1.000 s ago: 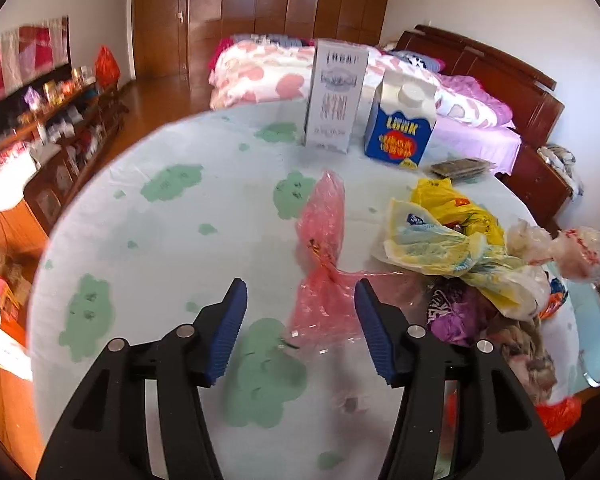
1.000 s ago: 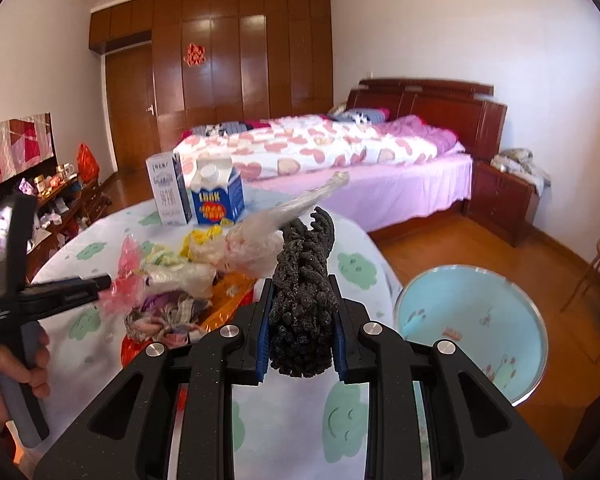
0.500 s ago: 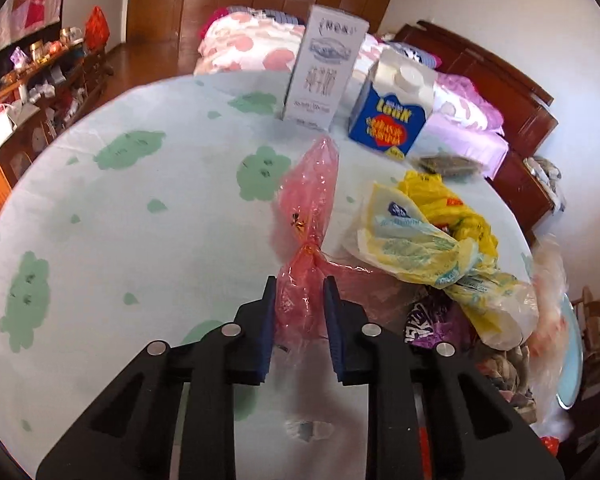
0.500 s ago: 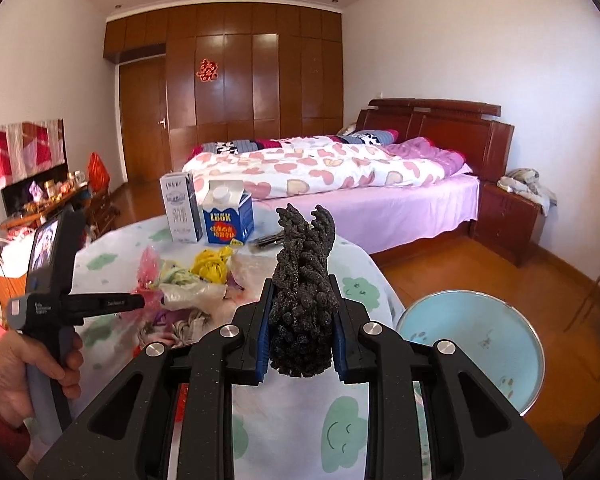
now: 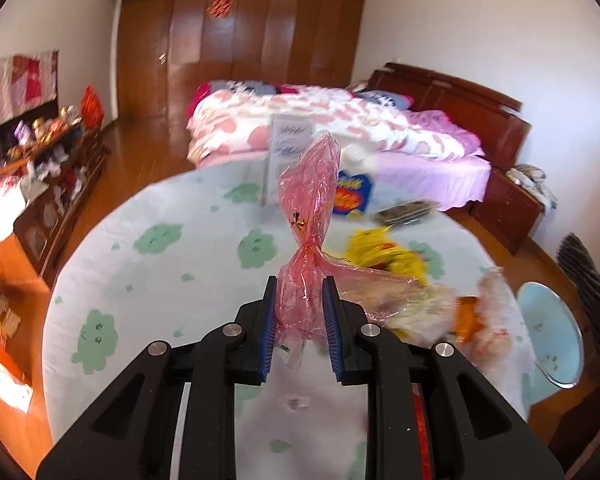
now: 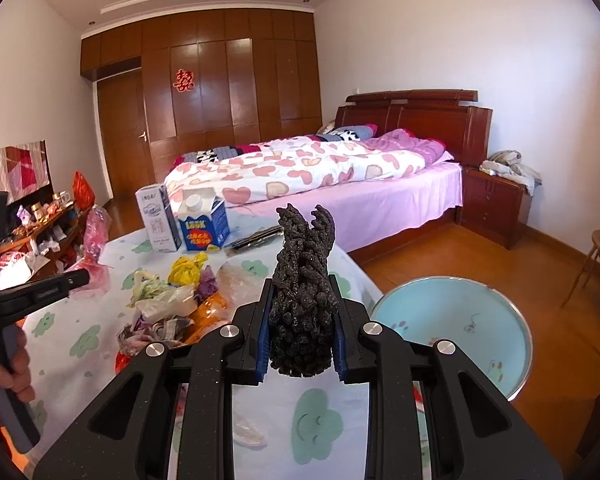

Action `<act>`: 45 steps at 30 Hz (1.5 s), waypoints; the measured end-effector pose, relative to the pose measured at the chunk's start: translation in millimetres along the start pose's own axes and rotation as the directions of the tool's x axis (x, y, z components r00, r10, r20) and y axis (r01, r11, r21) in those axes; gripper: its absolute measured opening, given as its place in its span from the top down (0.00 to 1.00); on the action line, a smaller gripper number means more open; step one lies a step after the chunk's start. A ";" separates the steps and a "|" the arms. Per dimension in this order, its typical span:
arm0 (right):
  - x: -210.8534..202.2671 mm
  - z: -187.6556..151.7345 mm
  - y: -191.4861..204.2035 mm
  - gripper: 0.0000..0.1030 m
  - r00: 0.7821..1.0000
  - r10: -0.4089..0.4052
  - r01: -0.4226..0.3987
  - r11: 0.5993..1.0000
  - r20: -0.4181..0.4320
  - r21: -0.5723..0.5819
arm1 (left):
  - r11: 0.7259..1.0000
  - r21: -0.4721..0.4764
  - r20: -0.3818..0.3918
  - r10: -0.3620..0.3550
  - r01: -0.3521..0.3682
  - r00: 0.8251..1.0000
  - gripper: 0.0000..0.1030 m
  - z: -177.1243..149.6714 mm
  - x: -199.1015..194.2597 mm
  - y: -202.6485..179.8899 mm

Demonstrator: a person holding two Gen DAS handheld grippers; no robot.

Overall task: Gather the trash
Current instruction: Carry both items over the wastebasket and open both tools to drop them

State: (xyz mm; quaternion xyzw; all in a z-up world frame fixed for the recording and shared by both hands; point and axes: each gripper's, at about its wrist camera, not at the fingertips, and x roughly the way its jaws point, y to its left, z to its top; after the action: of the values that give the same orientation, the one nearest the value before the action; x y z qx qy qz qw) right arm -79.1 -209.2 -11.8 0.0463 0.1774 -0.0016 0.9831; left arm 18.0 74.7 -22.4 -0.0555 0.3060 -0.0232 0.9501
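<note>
My left gripper (image 5: 300, 312) is shut on a crumpled pink plastic wrapper (image 5: 310, 216), which stands up from the jaws above the round table (image 5: 148, 280). In the right wrist view the same pink wrapper (image 6: 96, 240) hangs at the left gripper's tip, clear of the tablecloth. My right gripper (image 6: 300, 332) is shut on a black bumpy wad (image 6: 304, 280) that sticks up between its blue pads. A heap of trash (image 6: 172, 304), with yellow, white and purple wrappers, lies on the table right of the left gripper.
A white carton (image 6: 158, 222) and a blue milk carton (image 6: 204, 224) stand at the table's far side, with a dark flat packet (image 6: 256, 237) beside them. A light-blue round bin (image 6: 452, 328) sits on the floor right of the table. A bed (image 6: 308, 176) lies behind, a cluttered sideboard (image 5: 48, 176) to the left.
The left gripper closed on the pink wrapper and lifted it off the table. The right gripper kept its hold on the black wad and shifted only slightly.
</note>
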 end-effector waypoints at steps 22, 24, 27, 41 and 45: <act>-23.6 -9.4 -103.7 0.75 0.974 -0.226 0.225 0.971 -0.005 0.084 | 0.909 0.216 -0.112 -0.341 0.357 0.934 0.79 -30.8 -3.0 -157.1; -23.3 -12.0 -111.5 0.75 0.971 -0.241 0.241 0.967 -0.015 0.087 | 0.899 0.223 -0.127 -0.356 0.376 0.926 0.79 -33.6 0.2 -169.5; -22.2 -18.9 -124.4 0.75 0.966 -0.258 0.260 0.962 -0.036 0.079 | 0.883 0.234 -0.149 -0.381 0.407 0.912 0.79 -39.1 5.5 -190.0; -8.6 -36.9 -171.3 0.75 0.953 -0.278 0.290 0.952 -0.123 0.098 | 0.851 0.223 -0.239 -0.425 0.475 0.873 0.79 -61.9 43.0 -267.0; -2.4 -39.3 -182.7 0.75 0.957 -0.247 0.268 0.954 -0.152 0.134 | 0.847 0.233 -0.255 -0.420 0.477 0.871 0.77 -64.2 52.8 -277.7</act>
State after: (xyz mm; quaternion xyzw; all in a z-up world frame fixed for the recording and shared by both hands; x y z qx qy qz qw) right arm -98.6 -387.6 -64.2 0.0983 0.2468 -0.1403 0.9538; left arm 20.5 -211.0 -71.5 0.0162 0.3689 -0.2953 0.8811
